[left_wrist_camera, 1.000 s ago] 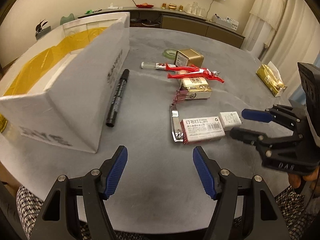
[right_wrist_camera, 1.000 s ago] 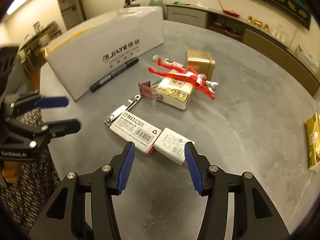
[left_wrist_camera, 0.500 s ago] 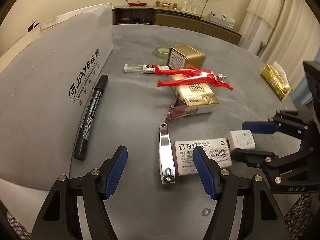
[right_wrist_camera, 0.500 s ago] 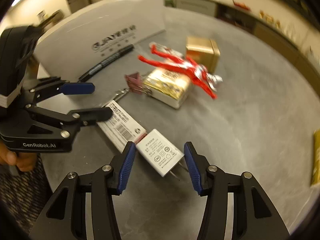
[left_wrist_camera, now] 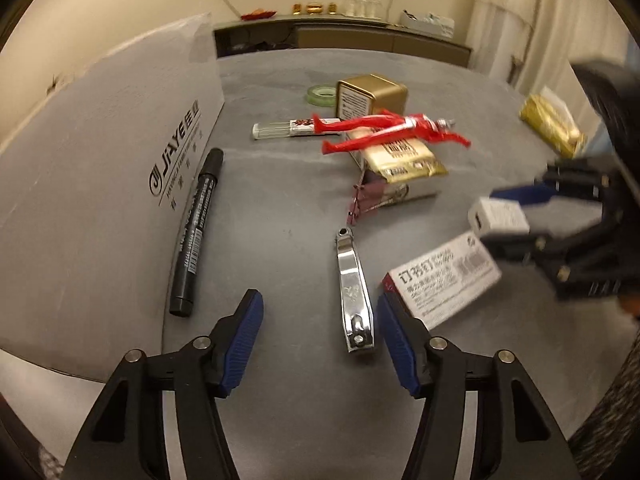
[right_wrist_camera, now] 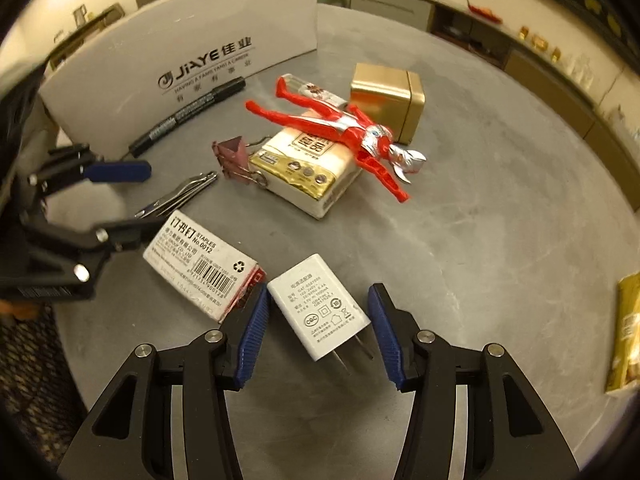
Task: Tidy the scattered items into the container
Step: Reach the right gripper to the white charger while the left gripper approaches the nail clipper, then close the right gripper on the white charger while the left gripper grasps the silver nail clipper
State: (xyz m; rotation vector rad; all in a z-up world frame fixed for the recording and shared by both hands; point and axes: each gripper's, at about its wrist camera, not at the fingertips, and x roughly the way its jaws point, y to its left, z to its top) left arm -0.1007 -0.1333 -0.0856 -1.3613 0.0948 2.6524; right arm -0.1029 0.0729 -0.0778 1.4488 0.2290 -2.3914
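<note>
In the left wrist view, closer and lower over the grey bench [left_wrist_camera: 280, 200] than half a second ago: left gripper [left_wrist_camera: 320, 336] spread wide, empty, with the nail clipper [left_wrist_camera: 354, 292] now lying between its pads nearer the right one, and the staple box [left_wrist_camera: 444, 276] touching that pad's outer side. Black marker [left_wrist_camera: 196, 232] just beside the white cardboard box [left_wrist_camera: 100, 184] wall; open bench between marker and clipper. Farther back, a red figure [left_wrist_camera: 392, 128] atop a gold tissue pack [left_wrist_camera: 404, 160]. At right, blurred, the right gripper [left_wrist_camera: 508, 216] straddling the white charger [left_wrist_camera: 500, 216], now raised clear of the staple box. In the right wrist view, right gripper [right_wrist_camera: 316, 328] released, pads either side of the charger [right_wrist_camera: 320, 308] without clear contact, staple box [right_wrist_camera: 204, 264] against the left pad; bare bench to the right, up to a gold packet [right_wrist_camera: 628, 332] at the edge.
</note>
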